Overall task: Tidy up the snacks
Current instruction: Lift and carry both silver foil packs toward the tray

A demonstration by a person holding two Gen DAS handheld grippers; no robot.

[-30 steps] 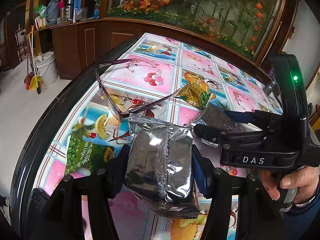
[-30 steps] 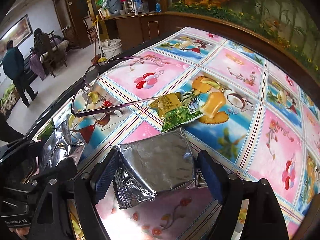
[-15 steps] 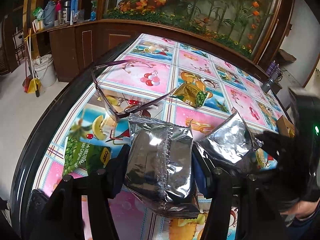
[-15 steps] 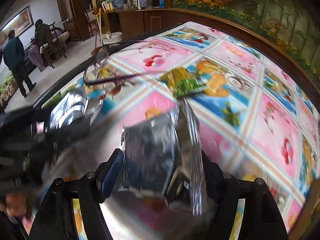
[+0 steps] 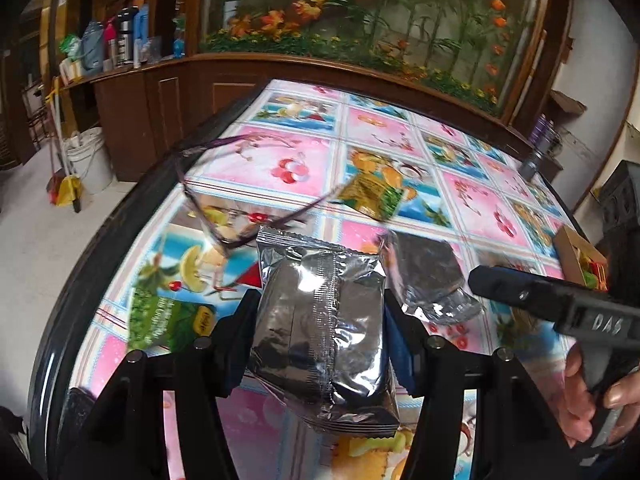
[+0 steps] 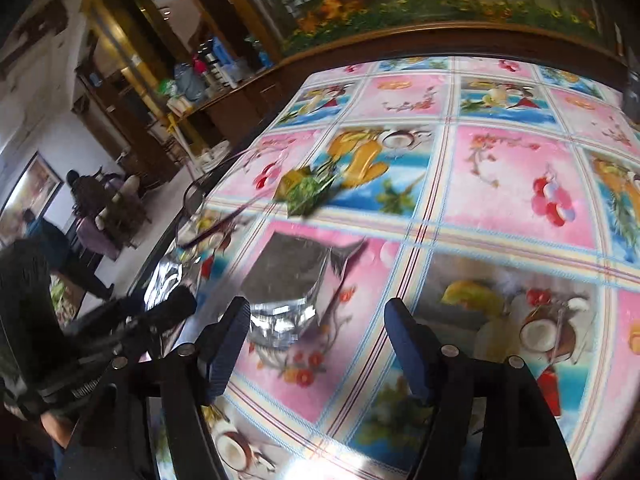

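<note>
Silver snack packet (image 5: 320, 328) sits pinched in the left gripper (image 5: 316, 344); beside it a second silver packet (image 6: 288, 280) lies on the tablecloth (image 6: 500, 184), free of the empty, closing right gripper (image 6: 316, 344).

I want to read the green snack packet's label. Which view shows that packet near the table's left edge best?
The left wrist view: the green snack packet lies flat, nearly whole, print facing up beside the left tongs. In the right wrist view I cannot make it out.
</note>
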